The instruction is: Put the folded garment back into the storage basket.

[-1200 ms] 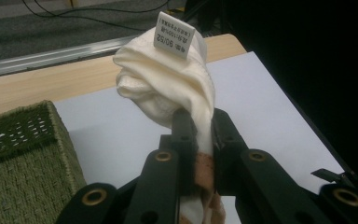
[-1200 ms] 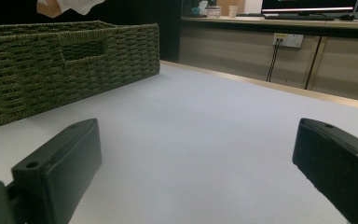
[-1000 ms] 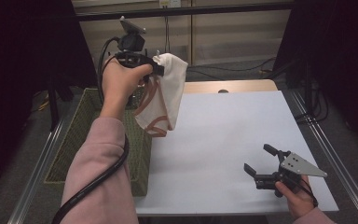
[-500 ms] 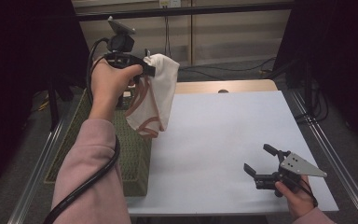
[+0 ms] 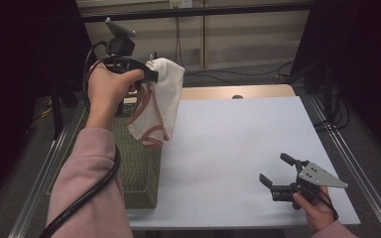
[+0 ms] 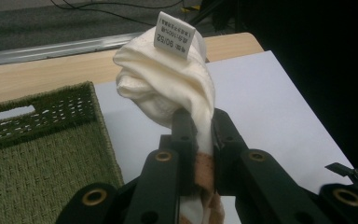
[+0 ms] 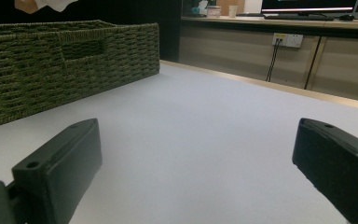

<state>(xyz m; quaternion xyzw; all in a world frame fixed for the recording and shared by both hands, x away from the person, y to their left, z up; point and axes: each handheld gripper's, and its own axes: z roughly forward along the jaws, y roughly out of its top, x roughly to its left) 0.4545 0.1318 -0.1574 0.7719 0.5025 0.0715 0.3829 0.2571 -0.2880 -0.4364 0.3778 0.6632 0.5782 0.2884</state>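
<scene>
I have the left gripper [image 5: 151,75] raised high over the far left of the table, its jaws clamped on a cream garment [image 5: 156,101] with salmon trim. In the left gripper view the fabric is pinched between the two black jaws, the cream cloth [image 6: 168,86] bunching up past the tips, with a small white label [image 6: 174,35] sticking out at the top, and the salmon edge showing lower down in the gap. From the high view the rest of the garment hangs down below the gripper, in the air, its lower edge above the near right rim of the green woven basket [image 5: 139,168] and the edge of the white table sheet [image 5: 238,144]; I cannot tell whether the hem brushes the basket.

My right gripper [image 5: 278,176] sits low at the near right corner of the table, well apart from the garment, jaws spread wide with nothing between them. In the right gripper view the jaws frame bare white sheet, with the basket [image 7: 65,60] off to the left and a scrap of the garment [image 7: 42,4] at the top edge
</scene>
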